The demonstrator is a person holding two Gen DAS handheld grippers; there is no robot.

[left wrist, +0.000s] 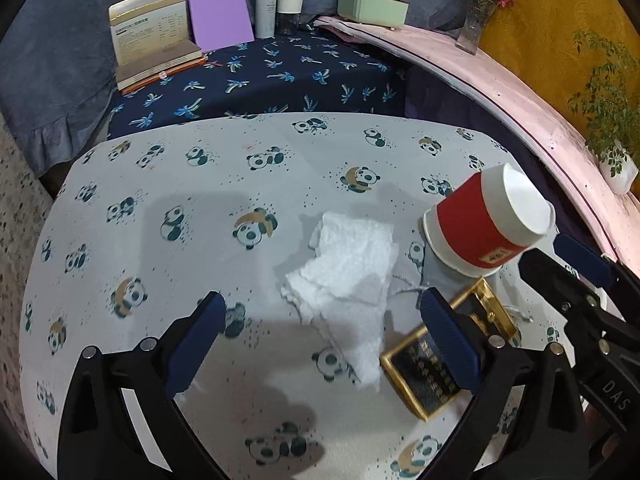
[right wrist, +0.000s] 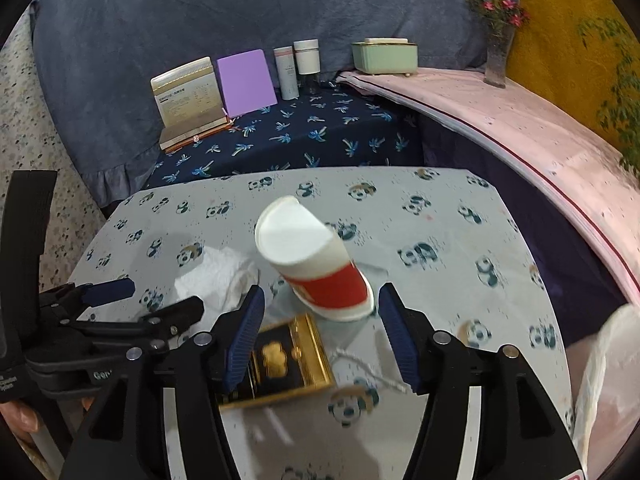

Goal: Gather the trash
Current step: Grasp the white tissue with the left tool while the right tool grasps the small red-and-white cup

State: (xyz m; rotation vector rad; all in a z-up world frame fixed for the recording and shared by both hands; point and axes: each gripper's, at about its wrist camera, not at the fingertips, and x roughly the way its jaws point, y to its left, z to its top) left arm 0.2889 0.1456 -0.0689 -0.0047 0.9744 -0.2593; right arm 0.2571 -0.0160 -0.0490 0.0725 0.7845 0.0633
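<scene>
Panda-print cloth covers the round table; behind it, at 12 o'clock, a palm-print shelf carries an open book, a purple card and two bottles. Left to right across the table: the left gripper hangs with its blue pads wide apart and nothing between them, above a crumpled white tissue lying flat on the cloth. At 4 o'clock of the tissue sits a black-and-gold box, a loose grey string beside it. Next comes the red-and-white paper cup — tilted, mouth toward 11 o'clock in the right wrist view, base touching the cloth. The right gripper stands open around the cup's base, pads on either side — not touching it. A pink ledge curves along the right.
</scene>
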